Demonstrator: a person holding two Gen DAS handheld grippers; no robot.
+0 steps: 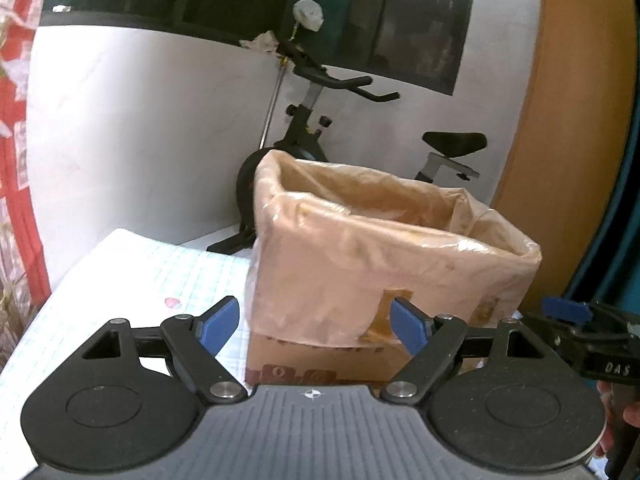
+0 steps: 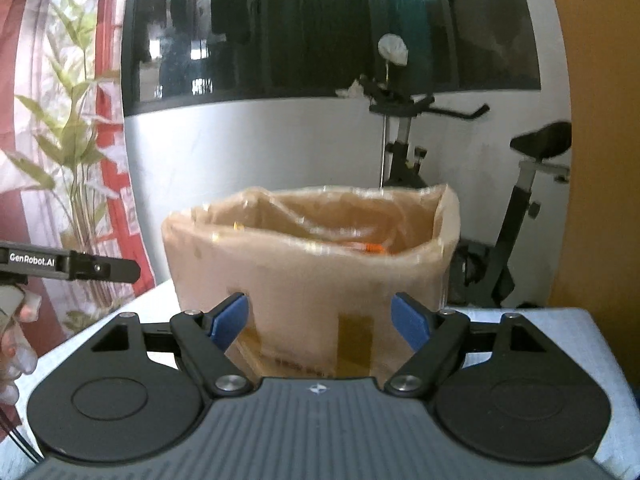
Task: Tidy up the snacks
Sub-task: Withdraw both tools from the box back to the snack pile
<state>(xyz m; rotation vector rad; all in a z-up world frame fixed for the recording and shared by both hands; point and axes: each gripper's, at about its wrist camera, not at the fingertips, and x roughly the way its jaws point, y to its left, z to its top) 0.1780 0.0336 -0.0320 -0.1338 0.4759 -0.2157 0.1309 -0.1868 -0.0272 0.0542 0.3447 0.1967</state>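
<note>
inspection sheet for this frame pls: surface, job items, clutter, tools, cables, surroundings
Surface: table with pale grid-pattern cover.
Job's things: cardboard box lined with a plastic bag, open top; something orange inside, blurred. No loose snacks seen.
Clutter: small pink spot on the cover.
Tools: left tool open, empty; right tool open, empty; both in front of the box.
Cables: thin dark cords at the right view's lower left edge.
Surroundings: exercise bike, window, plant, red curtain.

Tan-lined brown box [image 1: 384, 264], blue-gridded white tablecloth [image 1: 132, 280].
</note>
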